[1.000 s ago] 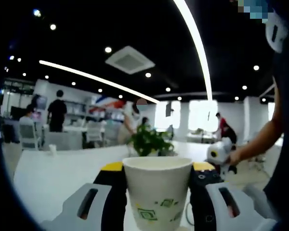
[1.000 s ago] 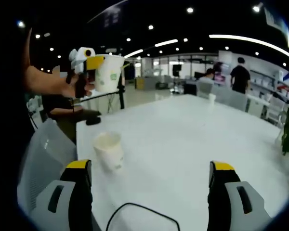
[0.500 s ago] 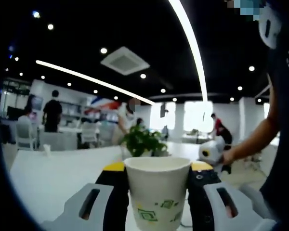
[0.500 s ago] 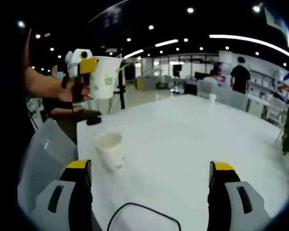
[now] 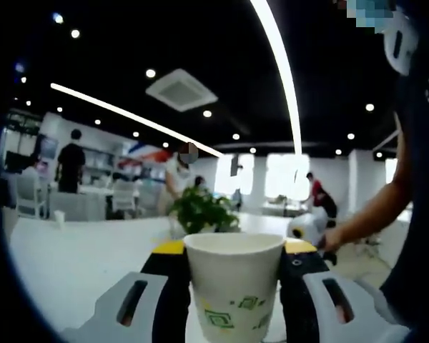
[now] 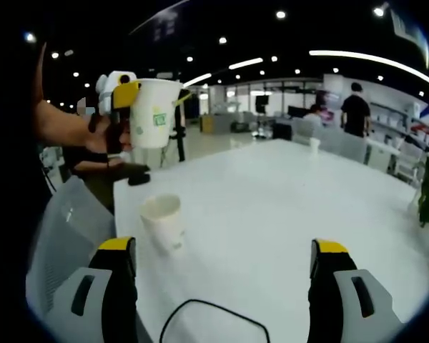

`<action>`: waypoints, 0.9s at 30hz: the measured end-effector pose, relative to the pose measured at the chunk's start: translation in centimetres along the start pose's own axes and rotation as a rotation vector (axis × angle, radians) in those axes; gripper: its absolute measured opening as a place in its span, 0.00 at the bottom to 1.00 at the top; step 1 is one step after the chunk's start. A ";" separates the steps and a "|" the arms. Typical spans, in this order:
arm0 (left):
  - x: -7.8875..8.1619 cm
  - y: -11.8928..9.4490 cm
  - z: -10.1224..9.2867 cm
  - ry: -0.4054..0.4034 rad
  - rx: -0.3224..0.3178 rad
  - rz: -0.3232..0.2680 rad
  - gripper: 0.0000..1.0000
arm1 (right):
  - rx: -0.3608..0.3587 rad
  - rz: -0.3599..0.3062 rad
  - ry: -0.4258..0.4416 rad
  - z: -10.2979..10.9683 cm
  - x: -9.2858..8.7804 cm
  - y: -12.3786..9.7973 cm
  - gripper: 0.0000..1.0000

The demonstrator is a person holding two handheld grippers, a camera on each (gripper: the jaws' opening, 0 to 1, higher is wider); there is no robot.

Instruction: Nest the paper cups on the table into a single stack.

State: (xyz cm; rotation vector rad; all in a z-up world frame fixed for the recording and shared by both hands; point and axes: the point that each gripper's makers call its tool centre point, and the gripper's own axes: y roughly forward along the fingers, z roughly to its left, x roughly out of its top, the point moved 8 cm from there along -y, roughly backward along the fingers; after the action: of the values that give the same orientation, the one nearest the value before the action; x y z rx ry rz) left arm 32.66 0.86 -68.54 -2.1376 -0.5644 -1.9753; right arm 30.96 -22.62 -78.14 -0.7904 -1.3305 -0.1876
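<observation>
Cup [image 5: 234, 284] between closed left tongs [image 5: 232, 250]

A leafy green plant [image 5: 200, 211] stands on the white table [image 6: 272, 214] near its far edge. A black cable [image 6: 214, 314] loops at the near edge. A grey chair [image 6: 61, 236] sits beside the left edge.

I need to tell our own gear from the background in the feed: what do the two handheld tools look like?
Each tool has two pale grey jaws with a slot in each, black inner pads and yellow tips: the left tool and the right tool. In the right gripper view the left tool's white housing shows, held on a dark handle. A thin black cable loops between the right jaws.
</observation>
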 end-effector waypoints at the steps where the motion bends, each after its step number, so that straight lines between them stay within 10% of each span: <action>1: -0.2 0.0 0.0 -0.001 -0.001 0.001 0.45 | 0.000 0.001 0.001 0.0 0.0 0.0 1.00; 27: -6.8 -1.1 0.5 -0.048 0.021 0.072 0.45 | 0.019 0.020 0.007 1.5 -0.3 0.0 1.00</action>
State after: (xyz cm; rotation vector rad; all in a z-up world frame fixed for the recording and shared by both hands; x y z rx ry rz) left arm 32.40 1.02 -75.48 -2.1662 -0.5063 -1.8768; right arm 29.70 -21.80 -78.35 -0.7862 -1.3159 -0.1610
